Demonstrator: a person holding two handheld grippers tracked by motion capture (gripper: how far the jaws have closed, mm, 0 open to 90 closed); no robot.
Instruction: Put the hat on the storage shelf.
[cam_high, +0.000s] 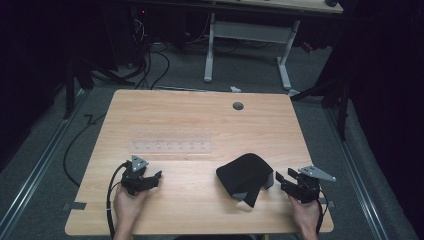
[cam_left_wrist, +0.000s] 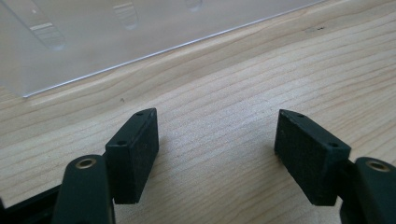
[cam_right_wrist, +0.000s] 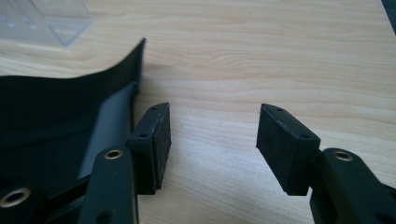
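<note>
A black cap (cam_high: 245, 176) with a grey lining lies on the wooden table (cam_high: 200, 115), right of centre near the front. My right gripper (cam_high: 281, 178) stands open just to the cap's right, with nothing between its pads. In the right gripper view the open jaws (cam_right_wrist: 212, 144) hover over bare wood, and the cap's (cam_right_wrist: 51, 116) edge lies beside the left jaw. My left gripper (cam_high: 154, 177) rests open at the front left, its jaws (cam_left_wrist: 217, 149) spread over bare wood. A clear plastic rack (cam_high: 171, 141) lies beyond it, and its edge (cam_left_wrist: 116, 37) shows ahead of the left jaws.
A grey cable grommet (cam_high: 238, 106) sits near the table's far edge. A white-legged desk (cam_high: 250, 35) stands behind the table, and cables (cam_high: 150, 65) run over the floor at the back left. The clear rack's corner (cam_right_wrist: 46, 18) appears far left in the right gripper view.
</note>
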